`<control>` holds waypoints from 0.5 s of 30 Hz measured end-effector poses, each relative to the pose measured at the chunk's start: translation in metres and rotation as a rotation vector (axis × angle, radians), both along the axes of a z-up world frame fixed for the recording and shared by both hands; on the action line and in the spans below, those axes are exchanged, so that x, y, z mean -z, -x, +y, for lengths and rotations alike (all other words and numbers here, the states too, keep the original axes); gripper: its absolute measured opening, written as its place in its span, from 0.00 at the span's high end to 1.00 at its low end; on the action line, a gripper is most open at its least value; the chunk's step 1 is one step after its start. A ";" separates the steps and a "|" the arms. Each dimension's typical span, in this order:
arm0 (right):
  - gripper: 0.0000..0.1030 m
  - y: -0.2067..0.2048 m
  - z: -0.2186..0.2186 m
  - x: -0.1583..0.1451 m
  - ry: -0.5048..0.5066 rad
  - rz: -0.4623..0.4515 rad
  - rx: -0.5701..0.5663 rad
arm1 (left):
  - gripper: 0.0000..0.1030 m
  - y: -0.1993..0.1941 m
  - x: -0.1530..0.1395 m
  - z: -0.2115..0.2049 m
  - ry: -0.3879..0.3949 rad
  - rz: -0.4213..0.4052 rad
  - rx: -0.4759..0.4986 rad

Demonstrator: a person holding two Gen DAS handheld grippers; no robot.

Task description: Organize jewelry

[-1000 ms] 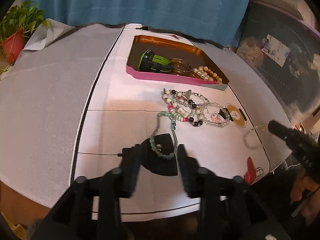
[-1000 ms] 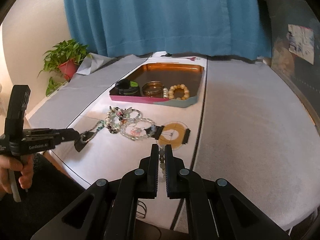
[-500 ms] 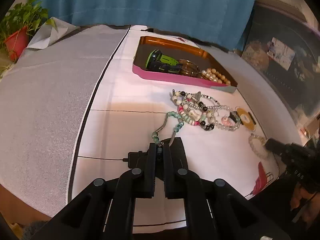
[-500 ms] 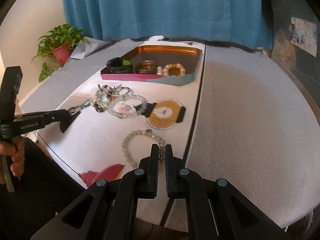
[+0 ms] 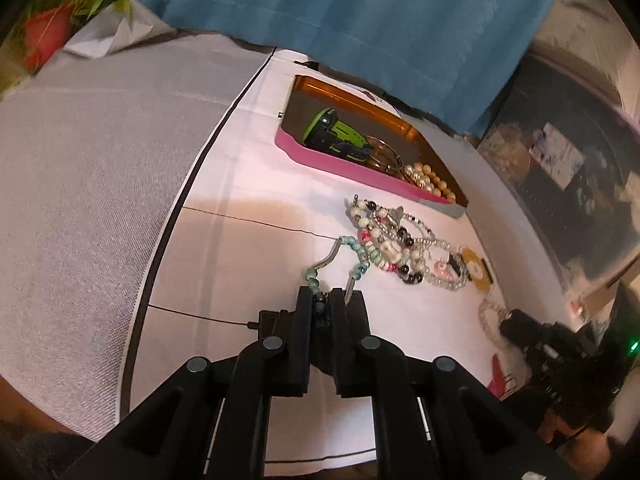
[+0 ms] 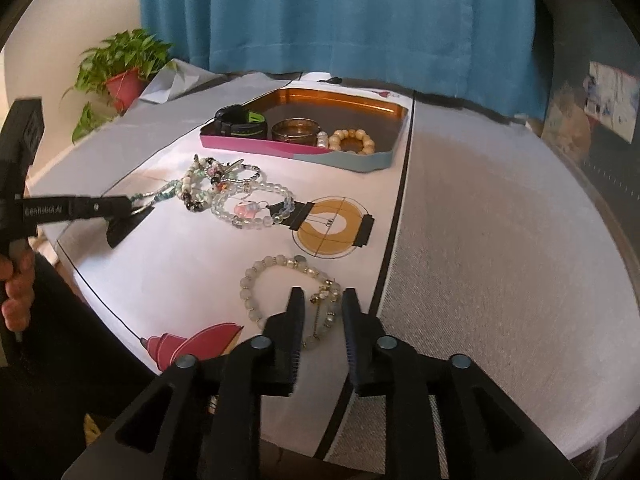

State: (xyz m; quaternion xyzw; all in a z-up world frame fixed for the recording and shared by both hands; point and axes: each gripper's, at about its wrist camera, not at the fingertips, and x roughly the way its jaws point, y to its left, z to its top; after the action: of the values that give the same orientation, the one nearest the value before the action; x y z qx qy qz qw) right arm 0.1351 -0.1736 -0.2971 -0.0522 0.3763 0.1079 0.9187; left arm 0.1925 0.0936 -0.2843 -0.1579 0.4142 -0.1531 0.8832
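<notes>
The left tool is pinching the turquoise bead necklace, while the right tool is straddling the white bead bracelet, parted.

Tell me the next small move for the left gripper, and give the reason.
Probably lift slowly and draw the turquoise bead strand away from the tangled pile. The left gripper is shut on the strand's near end, while its far end lies against the other beads, so a slow pull should free it for the tray. The right gripper is open over the pale bracelet.
</notes>
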 end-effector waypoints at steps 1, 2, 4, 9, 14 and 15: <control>0.62 -0.001 -0.003 0.000 0.002 -0.001 0.022 | 0.90 -0.002 0.001 0.002 0.013 0.001 -0.003; 0.58 -0.002 -0.006 0.001 -0.008 0.003 0.038 | 0.90 -0.003 0.001 0.002 0.017 0.001 -0.006; 0.52 -0.005 -0.014 0.001 -0.052 0.015 0.047 | 0.90 -0.007 0.001 -0.001 -0.013 -0.015 -0.008; 0.50 -0.004 -0.008 0.002 -0.013 0.002 0.037 | 0.90 -0.010 -0.002 -0.014 -0.120 -0.059 -0.023; 0.50 -0.003 -0.007 0.002 -0.019 0.005 0.030 | 0.83 -0.010 -0.004 -0.028 -0.241 -0.086 -0.010; 0.50 -0.002 -0.007 0.002 -0.018 0.005 0.029 | 0.70 -0.008 -0.004 -0.032 -0.266 -0.100 -0.006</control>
State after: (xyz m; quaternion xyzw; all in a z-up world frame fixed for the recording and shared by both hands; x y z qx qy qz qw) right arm 0.1373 -0.1807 -0.2990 -0.0382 0.3785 0.0983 0.9196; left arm 0.2002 0.0620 -0.2798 -0.0330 0.3856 -0.1022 0.9164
